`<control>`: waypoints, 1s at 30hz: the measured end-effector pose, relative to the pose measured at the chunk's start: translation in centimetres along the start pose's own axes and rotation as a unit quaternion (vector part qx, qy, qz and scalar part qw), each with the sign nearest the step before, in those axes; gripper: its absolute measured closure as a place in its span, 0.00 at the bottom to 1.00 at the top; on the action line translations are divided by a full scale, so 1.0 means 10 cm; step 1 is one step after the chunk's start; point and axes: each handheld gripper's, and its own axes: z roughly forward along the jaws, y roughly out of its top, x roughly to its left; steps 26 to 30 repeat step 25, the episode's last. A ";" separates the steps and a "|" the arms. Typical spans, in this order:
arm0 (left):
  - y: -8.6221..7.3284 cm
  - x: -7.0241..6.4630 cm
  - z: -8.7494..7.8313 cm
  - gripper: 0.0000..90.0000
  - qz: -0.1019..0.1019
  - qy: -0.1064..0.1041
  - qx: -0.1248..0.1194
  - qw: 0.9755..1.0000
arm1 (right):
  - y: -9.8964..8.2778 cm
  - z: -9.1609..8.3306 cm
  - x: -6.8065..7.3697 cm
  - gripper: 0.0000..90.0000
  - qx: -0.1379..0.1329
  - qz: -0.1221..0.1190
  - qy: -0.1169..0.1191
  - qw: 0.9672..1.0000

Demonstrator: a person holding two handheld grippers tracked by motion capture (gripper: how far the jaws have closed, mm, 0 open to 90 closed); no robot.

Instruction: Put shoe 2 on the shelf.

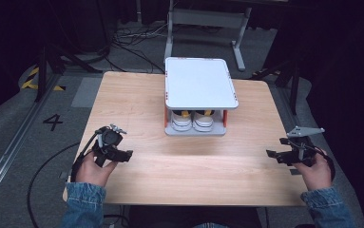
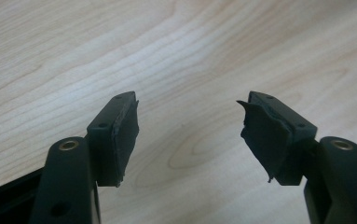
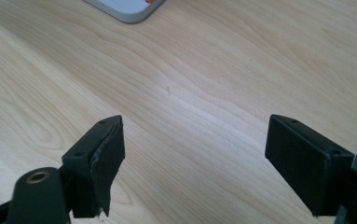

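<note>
The bench is a square wooden top, bare across its near half. The work is evidently meant for that open ground between the two hands.

A white two-tier rack is set at the far middle of the bench, its flat top tray empty. It is placed square to the person, so that the lower shelf opens toward the claws. A corner of its grey base is seen in the right gripper view, well apart from the jaws.

A pair of white shoes is kept on the lower shelf, side by side, toes facing the person. Stowed thus, the pair is judged reachable only from the front, under the top tray.

The left claw is held low over the near left of the bench, jaws spread, with nothing but wood between them in its own view. The right claw is held at the near right edge, likewise spread and empty. Both are turned inward and stand well apart from the rack. The posture is judged a ready position, with no grasp made; the worn pad on the left claw is noted.
</note>
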 end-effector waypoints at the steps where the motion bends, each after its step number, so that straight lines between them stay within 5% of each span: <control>1: -0.03 0.02 0.03 0.40 -0.004 0.000 -0.005 1.000 | -0.05 0.05 -0.01 0.22 0.001 0.006 -0.004 1.000; 7: -0.12 0.15 0.14 0.40 -0.033 -0.001 0.001 0.999 | -0.20 0.29 -0.04 0.22 0.006 -0.002 -0.018 1.000; 11: -0.13 0.18 0.19 0.40 -0.038 -0.002 0.002 0.999 | -0.25 0.42 -0.06 0.22 -0.005 0.012 -0.007 1.000; 16: -0.14 0.19 0.18 0.40 -0.035 0.001 0.001 0.999 | -0.27 0.58 -0.09 0.18 -0.029 0.012 -0.001 1.000; 30: -0.16 0.21 0.19 0.40 -0.023 0.015 0.000 1.000 | -0.28 0.66 -0.06 0.17 -0.027 0.006 0.006 1.000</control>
